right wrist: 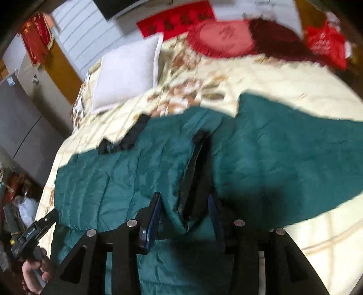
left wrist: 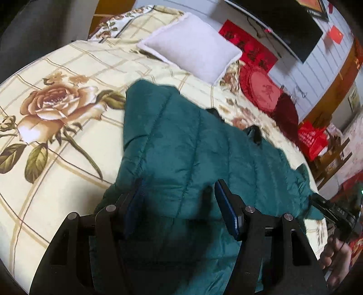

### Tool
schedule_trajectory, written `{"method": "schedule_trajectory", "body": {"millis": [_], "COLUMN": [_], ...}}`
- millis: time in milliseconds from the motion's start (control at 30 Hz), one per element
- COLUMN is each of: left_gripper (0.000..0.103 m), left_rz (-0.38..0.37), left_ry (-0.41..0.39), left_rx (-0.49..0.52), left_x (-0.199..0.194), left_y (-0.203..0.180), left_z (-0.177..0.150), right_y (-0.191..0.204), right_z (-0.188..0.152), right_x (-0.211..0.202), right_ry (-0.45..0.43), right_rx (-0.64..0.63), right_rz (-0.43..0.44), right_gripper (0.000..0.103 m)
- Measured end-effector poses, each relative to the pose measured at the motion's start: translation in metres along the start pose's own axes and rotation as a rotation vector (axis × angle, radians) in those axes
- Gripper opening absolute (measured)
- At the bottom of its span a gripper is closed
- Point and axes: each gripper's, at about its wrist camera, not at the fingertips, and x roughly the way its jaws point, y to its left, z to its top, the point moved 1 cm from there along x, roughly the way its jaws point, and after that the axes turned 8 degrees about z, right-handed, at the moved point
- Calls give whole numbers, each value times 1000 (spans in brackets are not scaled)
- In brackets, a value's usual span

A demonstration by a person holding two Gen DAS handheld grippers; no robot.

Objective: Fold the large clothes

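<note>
Left tongs [left wrist: 179, 192] parted, right tongs [right wrist: 185, 204] seemingly parted, angled down

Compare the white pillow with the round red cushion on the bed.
The white pillow is rectangular and plain; the round red cushion is circular, with a fringed edge and a faint motif at its centre. The pillow lies apart from the dark red cloth, while the cushion lies against it. Both rest on the floral bedspread beyond the green jacket.

Home bedroom. Bed [left wrist: 68, 56] with cream rose-print cover; white pillow [left wrist: 192, 47] near head end; red cushions [left wrist: 261, 88] at wall side; dark flat screen [left wrist: 283, 25] on white panelled wall [left wrist: 317, 61]; red paper decorations [right wrist: 177, 20] pinned up.
</note>
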Motion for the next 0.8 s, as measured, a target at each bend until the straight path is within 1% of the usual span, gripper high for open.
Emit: {"method": "schedule_trajectory", "body": {"millis": [67, 133, 200, 267, 300, 333, 367, 400, 433, 467, 500, 567, 633, 700, 767, 800], "left_gripper": [63, 63, 63, 63, 63, 63, 64, 64, 65, 66, 67, 70, 71, 72, 72, 72], "left_rz": [-5, 12, 33, 53, 65, 71, 76, 78, 80, 83, 89, 93, 93, 93, 99, 104], "left_ry": [-34, -50, -20, 21, 31, 31, 32, 38, 48, 51, 53, 60, 66, 68, 65, 64], "left_rx": [-5, 13, 31, 48, 58, 64, 71, 81, 94, 104, 118, 130, 128, 127, 126, 126], "left_x": [-7, -8, 1, 12, 15, 16, 16, 17, 18, 19, 20, 22, 23, 23, 23, 23], "left_y": [0, -2, -1, -1, -2, -3, -4, -6, -8, -10, -12, -13, -13, -13, -13, -14], "left_z": [3, 4, 2, -1, -4, -5, -5, -6, -8, -9, -10, -12, -12, -14, -14, -14], "right_y": [9, 30, 56, 77, 83, 86, 84, 78, 64, 52, 44, 42, 44, 49, 58, 63], "right_z": [0, -1, -6, -8, -9, -10, -12, -14, -18, -20, -20, -20, -22, -23, -19, -13], "right_x": [-19, -23, -14, 0, 10, 28, 39, 52, 66, 72, 68, 69, 67, 65, 67, 67], "right_ry": [-79, -140, -146, -124, -96, -31, 14, 59, 120, 135, 101, 85, 86, 98, 140, 145], "right_rx": [-18, -80, -151, -203, -217, -230, -240, -242, -217, -188, -182, -178, -197, -227, -240, -241], "right_rz": [-45, -72, -57, -53, -51, -50, -81, -131, -163, -139, -117, -117, -122, -124, -140, -153], "right_gripper": [40, 40, 40, 41, 41, 41, 41, 41, 41, 41, 41, 43, 45, 53, 53, 53]}}
